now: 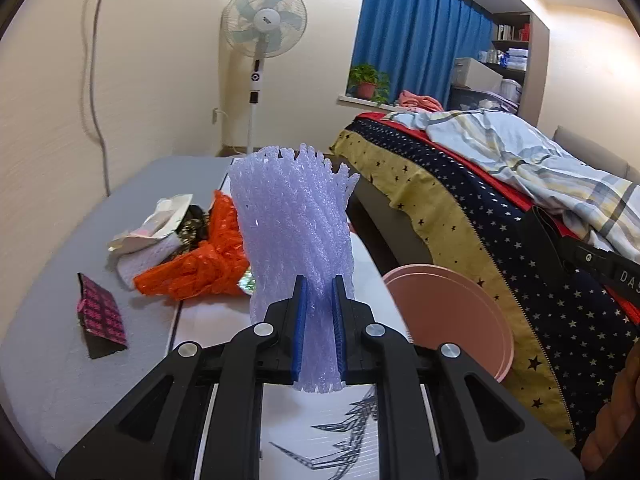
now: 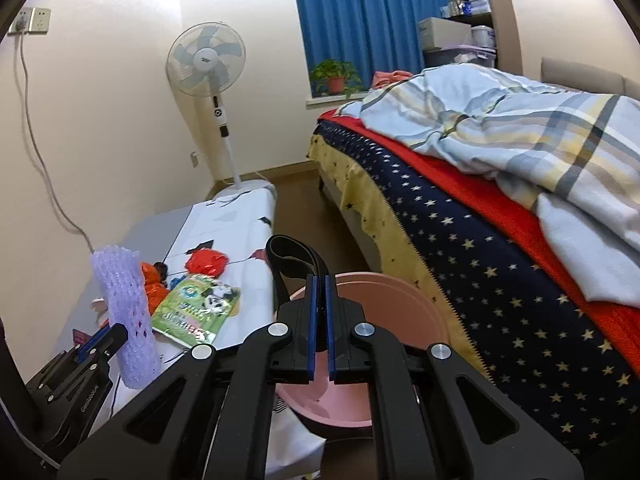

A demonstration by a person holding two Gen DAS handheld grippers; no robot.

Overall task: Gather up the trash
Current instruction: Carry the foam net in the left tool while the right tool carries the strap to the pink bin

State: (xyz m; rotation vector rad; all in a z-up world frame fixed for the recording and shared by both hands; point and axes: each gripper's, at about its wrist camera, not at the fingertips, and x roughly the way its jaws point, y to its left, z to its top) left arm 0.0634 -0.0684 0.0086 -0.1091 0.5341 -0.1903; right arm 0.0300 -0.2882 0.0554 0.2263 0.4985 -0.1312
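Centrally, a purple foam net [image 1: 294,232] is held upright above the tabletop [image 1: 48,360], clamped in the left tongs [image 1: 319,328]. Orange wrappers [image 1: 208,268] and a green packet [image 2: 196,308] lie beyond. The right tongs [image 2: 321,328], clenched on nothing, are seen above a pink bin [image 2: 400,304] beside the bed [image 2: 480,272].

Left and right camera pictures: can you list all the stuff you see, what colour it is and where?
foam net: one, lilac, upright in the left gripper
plastic bags: crumpled, orange, on the table
snack pouch: one, green, on the table
dark wrapper: one, black and pink, table's left
basin: one, pink, between table and bed
fan: one, white, by the wall
curtain: blue, at the window
potted plant: one, green, windowsill
left gripper: shut on the net
right gripper: shut, over the basin
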